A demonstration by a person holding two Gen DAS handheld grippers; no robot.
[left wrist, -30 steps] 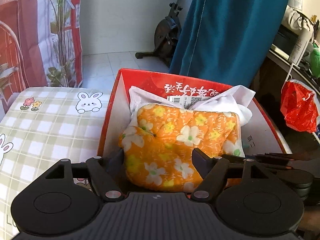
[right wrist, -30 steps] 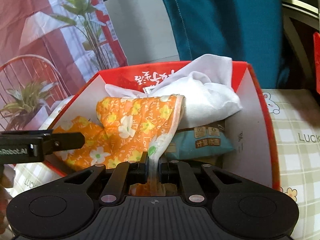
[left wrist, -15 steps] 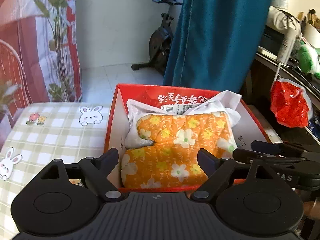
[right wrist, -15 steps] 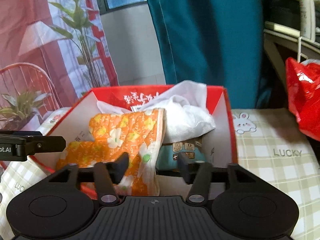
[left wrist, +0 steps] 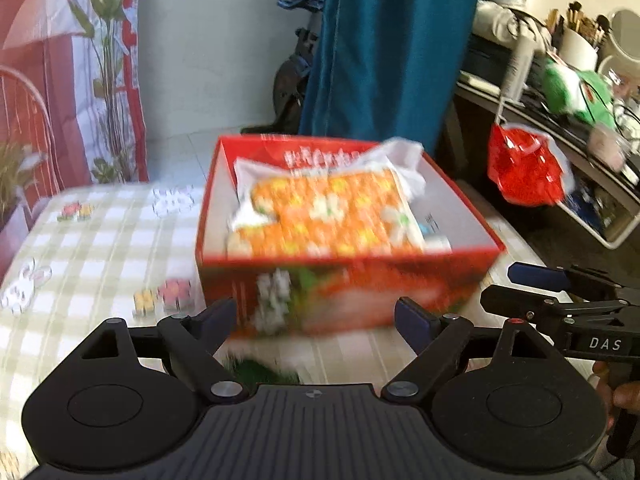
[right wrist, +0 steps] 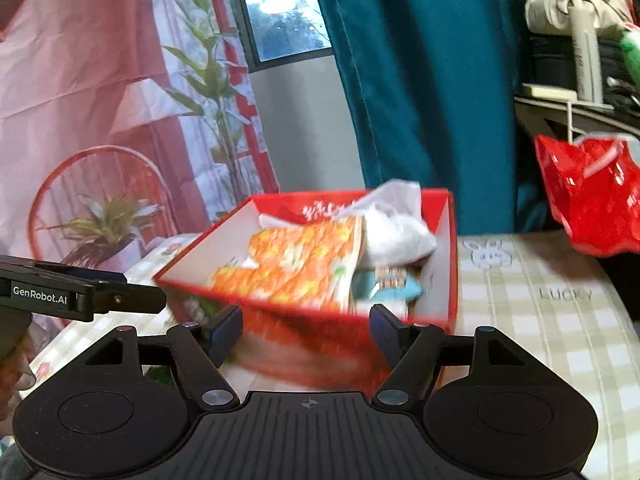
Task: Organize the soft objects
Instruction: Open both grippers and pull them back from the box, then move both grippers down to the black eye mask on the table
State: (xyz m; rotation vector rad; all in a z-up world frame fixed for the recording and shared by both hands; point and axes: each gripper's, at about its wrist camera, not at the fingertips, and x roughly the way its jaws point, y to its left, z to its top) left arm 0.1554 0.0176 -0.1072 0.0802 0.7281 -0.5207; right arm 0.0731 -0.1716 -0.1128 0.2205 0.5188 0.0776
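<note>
Orange floral cloth [left wrist: 332,216] lies in the red box [left wrist: 344,276], just ahead of the left claw [left wrist: 314,318], which stands wide and empty over the checked worktop [left wrist: 100,240].

From the right wrist, the right claw [right wrist: 306,328] is opening, nothing between; best draw both clear without snagging the cloth's hanging edge.

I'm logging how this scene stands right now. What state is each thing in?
red box: open-topped, filled, on the checked cloth.
orange floral cloth: folded in the box, on top.
white cloth: bunched at the box's back.
teal packet: in the box, partly covered.
left gripper: open, empty.
right gripper: opening, nothing between its fingers.
</note>
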